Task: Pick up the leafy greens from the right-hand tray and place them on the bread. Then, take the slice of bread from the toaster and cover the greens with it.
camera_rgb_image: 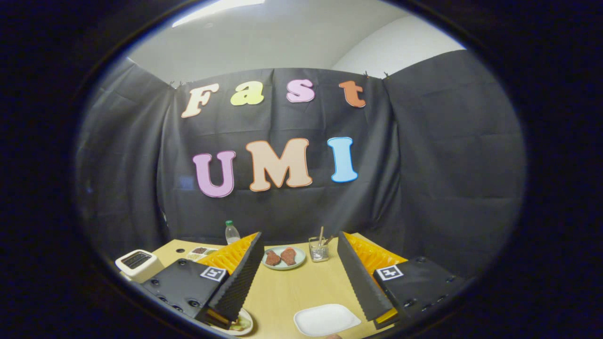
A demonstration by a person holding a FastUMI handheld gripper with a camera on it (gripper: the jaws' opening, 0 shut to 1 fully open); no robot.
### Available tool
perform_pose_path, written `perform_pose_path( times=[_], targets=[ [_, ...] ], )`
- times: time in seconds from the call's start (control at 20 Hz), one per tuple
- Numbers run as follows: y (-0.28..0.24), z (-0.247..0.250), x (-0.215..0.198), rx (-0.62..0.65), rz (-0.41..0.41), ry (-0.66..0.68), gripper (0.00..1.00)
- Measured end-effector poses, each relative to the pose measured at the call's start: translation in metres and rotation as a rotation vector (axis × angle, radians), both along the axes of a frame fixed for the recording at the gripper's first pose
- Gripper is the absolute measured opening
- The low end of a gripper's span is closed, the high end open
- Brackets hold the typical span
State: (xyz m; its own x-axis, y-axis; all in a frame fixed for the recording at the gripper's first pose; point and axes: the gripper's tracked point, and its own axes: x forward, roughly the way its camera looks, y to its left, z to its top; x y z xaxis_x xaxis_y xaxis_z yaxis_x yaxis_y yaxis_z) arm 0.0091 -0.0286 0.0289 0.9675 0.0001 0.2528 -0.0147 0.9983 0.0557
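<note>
Two fingers [301, 278] spread apart, grasping nothing, toaster [139, 263] beside them, slots running away, white tray [326, 319] between

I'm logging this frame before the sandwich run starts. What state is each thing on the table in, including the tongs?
tongs: open, fingers spread wide, holding nothing, raised over the table.
toaster: upright beside the left finger; what is in its slots is too small to tell.
bottle: upright, cap on.
round plate: flat, carrying two brown pieces.
glass cup: upright, sticks standing in it.
white tray: flat, empty.
</note>
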Motion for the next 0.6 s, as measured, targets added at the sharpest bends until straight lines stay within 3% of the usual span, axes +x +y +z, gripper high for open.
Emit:
perform_pose_path(
  times=[0.6],
  targets=[
    [-0.025,0.001,0.002,-0.004,0.023,-0.003,0.99]
  ],
)
